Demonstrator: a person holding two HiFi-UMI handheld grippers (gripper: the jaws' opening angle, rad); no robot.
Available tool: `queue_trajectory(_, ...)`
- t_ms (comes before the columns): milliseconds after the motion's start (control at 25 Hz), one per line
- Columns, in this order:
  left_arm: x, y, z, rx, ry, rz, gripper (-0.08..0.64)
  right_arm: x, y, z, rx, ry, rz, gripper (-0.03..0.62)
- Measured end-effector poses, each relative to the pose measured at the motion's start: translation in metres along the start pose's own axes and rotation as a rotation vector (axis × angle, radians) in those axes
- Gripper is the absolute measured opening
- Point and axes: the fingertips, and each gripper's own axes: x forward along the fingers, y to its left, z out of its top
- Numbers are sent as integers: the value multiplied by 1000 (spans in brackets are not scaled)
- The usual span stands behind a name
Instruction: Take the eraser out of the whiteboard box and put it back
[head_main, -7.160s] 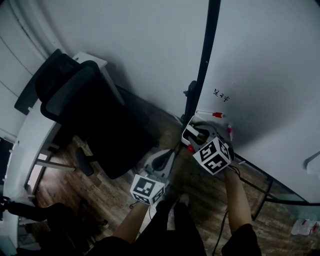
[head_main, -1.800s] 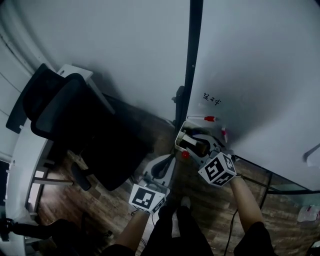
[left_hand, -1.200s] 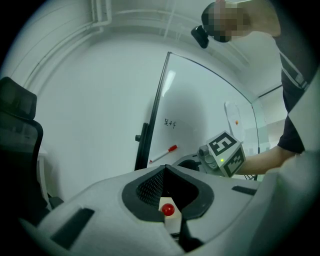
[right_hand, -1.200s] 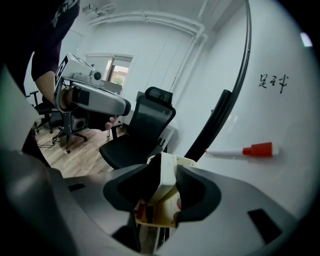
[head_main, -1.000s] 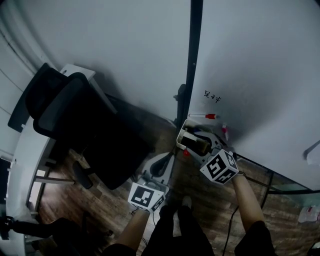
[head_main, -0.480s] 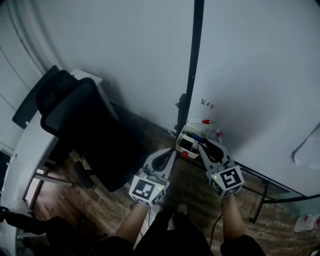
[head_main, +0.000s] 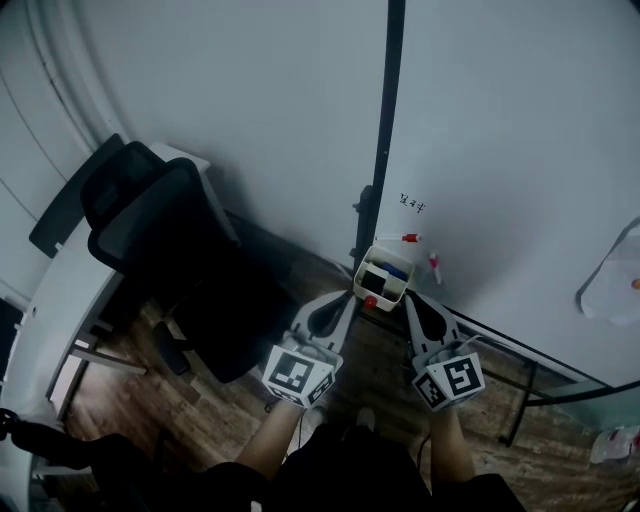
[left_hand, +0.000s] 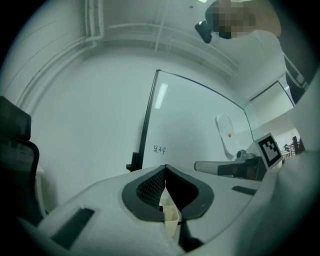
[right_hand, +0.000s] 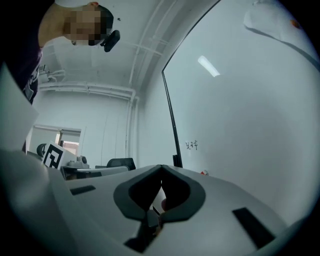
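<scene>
Two hand-held grippers show, the left hand-held gripper (head_main: 333, 308) and the right hand-held gripper (head_main: 411, 300), with one whiteboard box (head_main: 383, 280) just beyond their tips. Past the right one, one whiteboard (head_main: 520, 150) carries two red-capped markers (head_main: 409, 238). Left of the left one are one black chair (head_main: 150, 235) and one desk (head_main: 40, 300).

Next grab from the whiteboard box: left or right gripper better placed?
Left, probably. Both flank the box, jaws shut, but the left gripper has the box straight ahead beyond its jaws in its own view; the right gripper faces mostly whiteboard. Either must open first.
</scene>
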Motion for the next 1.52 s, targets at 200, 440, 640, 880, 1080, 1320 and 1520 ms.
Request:
queue_trajectory(200,-2,-1,5,9,-9,-9,5,-5,7,4,15,-26,-11,3)
queue_trajectory(440,-4,-2,10,7,-28,-7,5,-10,7,10,25,-53,-23,3)
queue_trajectory(640,-4,-3,13,6,-35,-7,5,-13,6,13,29,-63,-28,3)
queue_trajectory(880,-5,-4,13,1,-36,-2,5,-18,2,14,21,-71,-50,2)
queue_trajectory(1080,-4,-4,9,-3,-31,3,5,-20,-1,9,33,-62,-50,2)
queue_trajectory(1320,-5,-5,7,-3,-28,8,5,-22,-1,5,43,-60,-44,2)
queue_trajectory(1520,-7,-3,7,-7,-28,15,5,-24,-4,5,43,-58,-49,2)
